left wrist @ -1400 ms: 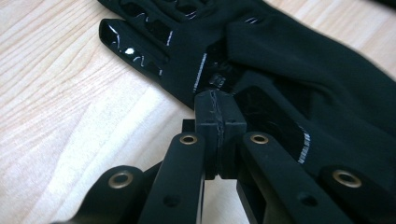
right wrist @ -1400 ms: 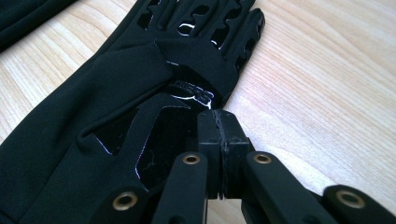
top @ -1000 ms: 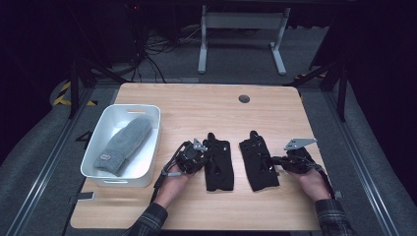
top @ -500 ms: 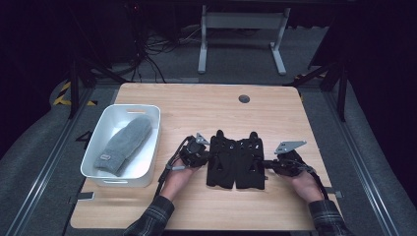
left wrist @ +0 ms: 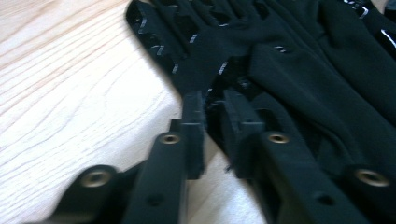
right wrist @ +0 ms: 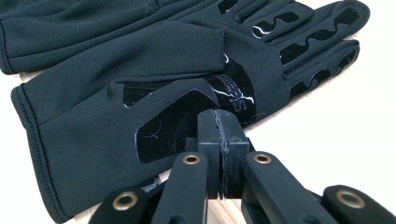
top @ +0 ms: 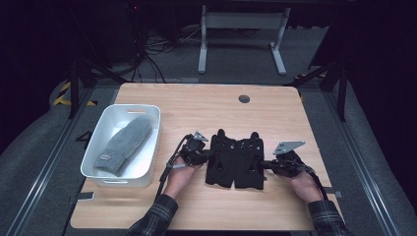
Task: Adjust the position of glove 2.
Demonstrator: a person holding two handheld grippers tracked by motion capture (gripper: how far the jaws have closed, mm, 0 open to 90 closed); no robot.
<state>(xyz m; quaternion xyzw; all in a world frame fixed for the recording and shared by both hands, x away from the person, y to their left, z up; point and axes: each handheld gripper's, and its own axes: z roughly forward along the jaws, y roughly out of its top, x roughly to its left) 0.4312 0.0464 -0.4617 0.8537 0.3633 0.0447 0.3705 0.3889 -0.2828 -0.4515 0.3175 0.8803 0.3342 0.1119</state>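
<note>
While side by side, black gloves (top: 235, 158) between, seemingly pinched by, both grippers.

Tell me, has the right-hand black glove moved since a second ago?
Yes. The right black glove has slid leftward, away from the table's right edge, and now lies against the left black glove, closer to the white bin.

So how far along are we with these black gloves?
Done: the two black gloves lie side by side, touching. In hand: the left tool has just been closing at one glove's edge; the right tool pinches the other. Left, probably: stacking them, maybe for the white bin.
</note>
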